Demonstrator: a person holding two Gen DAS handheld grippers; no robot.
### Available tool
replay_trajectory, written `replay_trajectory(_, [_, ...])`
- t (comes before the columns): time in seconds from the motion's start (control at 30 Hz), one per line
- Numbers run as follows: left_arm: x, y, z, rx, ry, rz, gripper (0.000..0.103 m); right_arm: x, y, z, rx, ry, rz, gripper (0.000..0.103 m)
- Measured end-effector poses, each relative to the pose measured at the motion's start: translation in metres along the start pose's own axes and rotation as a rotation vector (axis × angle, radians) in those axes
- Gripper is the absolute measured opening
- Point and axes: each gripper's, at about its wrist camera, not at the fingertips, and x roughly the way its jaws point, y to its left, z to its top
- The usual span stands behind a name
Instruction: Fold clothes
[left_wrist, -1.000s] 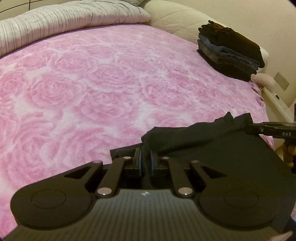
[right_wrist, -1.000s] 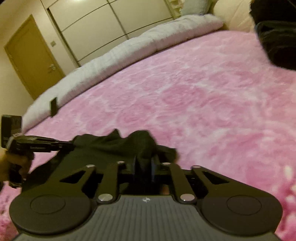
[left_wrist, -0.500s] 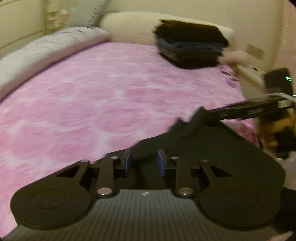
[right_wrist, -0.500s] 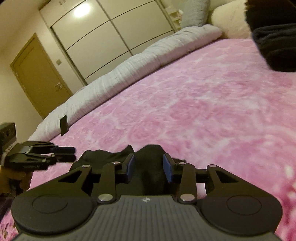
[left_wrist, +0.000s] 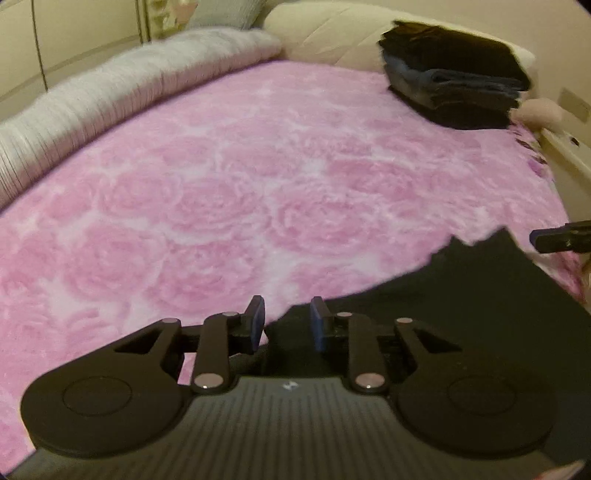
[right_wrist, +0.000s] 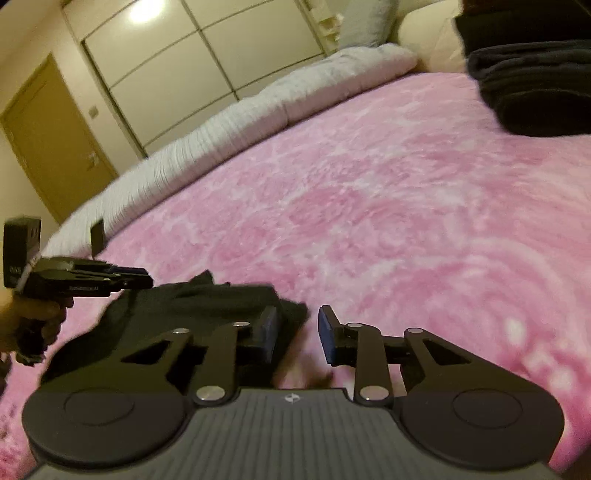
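- Black cloth, the garment I was folding, lay flat at the near edge of the bed, on the pink rose-patterned blanket.
- My left tongs stood apart and were closing; the garment's edge lay between the pads, but they did not press on it.
- My right tongs stood apart too, closing, just beside the garment's bunched corner, gripping nothing.
- Folded dark clothes sat stacked at the far corner, well apart, by the cream pillow.
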Motion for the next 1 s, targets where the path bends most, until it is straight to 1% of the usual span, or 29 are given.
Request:
replay_trajectory(0.03, [-0.011,-0.005,-0.002,0.007,-0.010,-0.013,0.021,-0.012,0.000,-0.005,0.022,-0.009,0.022,0.036])
replay_trajectory(0.07, [-0.022,-0.015,-0.005,0.017,-0.023,-0.039,0.021,-0.024,0.000,-0.010,0.044,-0.019,0.045,0.044])
replay_trajectory(0.13, [-0.043,-0.035,-0.011,0.041,-0.046,-0.100,0.023,-0.052,0.003,-0.027,0.073,-0.022,0.135,0.050])
replay_trajectory(0.2, [-0.057,-0.060,-0.018,0.080,-0.061,-0.160,0.025,-0.071,0.007,-0.047,0.095,0.001,0.256,0.051])
replay_trajectory(0.23, [-0.061,-0.072,-0.020,0.094,-0.067,-0.191,0.027,-0.080,0.009,-0.057,0.107,0.019,0.322,0.052])
replay_trajectory(0.3, [-0.064,-0.094,-0.024,0.114,-0.066,-0.263,0.028,-0.091,0.016,-0.072,0.114,0.067,0.420,0.053])
replay_trajectory(0.33, [-0.060,-0.104,-0.025,0.133,-0.052,-0.285,0.029,-0.092,0.020,-0.079,0.098,0.091,0.447,0.054])
replay_trajectory(0.4, [-0.052,-0.124,-0.029,0.171,-0.025,-0.328,0.030,-0.089,0.026,-0.088,0.058,0.132,0.461,0.058])
replay_trajectory(0.47, [-0.037,-0.137,-0.033,0.209,0.023,-0.337,0.032,-0.078,0.030,-0.089,0.051,0.157,0.470,0.060])
replay_trajectory(0.5, [-0.031,-0.142,-0.035,0.230,0.040,-0.320,0.034,-0.072,0.030,-0.087,0.058,0.150,0.478,0.060])
replay_trajectory(0.6, [-0.018,-0.146,-0.039,0.215,0.072,-0.296,0.037,-0.054,0.032,-0.079,0.102,0.145,0.527,0.060])
replay_trajectory(0.63, [-0.017,-0.148,-0.040,0.237,0.073,-0.286,0.039,-0.048,0.034,-0.077,0.133,0.165,0.560,0.061])
replay_trajectory(0.7, [-0.015,-0.150,-0.041,0.265,0.076,-0.271,0.042,-0.045,0.038,-0.079,0.144,0.223,0.588,0.062])
replay_trajectory(0.73, [-0.014,-0.151,-0.040,0.266,0.079,-0.267,0.043,-0.047,0.037,-0.082,0.138,0.244,0.569,0.060])
replay_trajectory(0.77, [-0.012,-0.152,-0.040,0.269,0.081,-0.261,0.044,-0.048,0.035,-0.086,0.131,0.263,0.548,0.053])
replay_trajectory(0.8, [-0.010,-0.154,-0.039,0.275,0.082,-0.252,0.046,-0.050,0.034,-0.089,0.123,0.283,0.527,0.049])
replay_trajectory(0.87, [-0.008,-0.156,-0.038,0.277,0.082,-0.243,0.048,-0.057,0.027,-0.097,0.142,0.302,0.504,0.038])
replay_trajectory(0.93, [-0.007,-0.157,-0.036,0.276,0.084,-0.237,0.049,-0.062,0.024,-0.101,0.157,0.299,0.495,0.035])
replay_trajectory(0.97, [-0.009,-0.158,-0.035,0.278,0.086,-0.234,0.049,-0.065,0.023,-0.103,0.164,0.297,0.491,0.035])
replay_trajectory(1.0, [-0.013,-0.159,-0.034,0.283,0.083,-0.230,0.046,-0.067,0.022,-0.105,0.172,0.294,0.486,0.035])
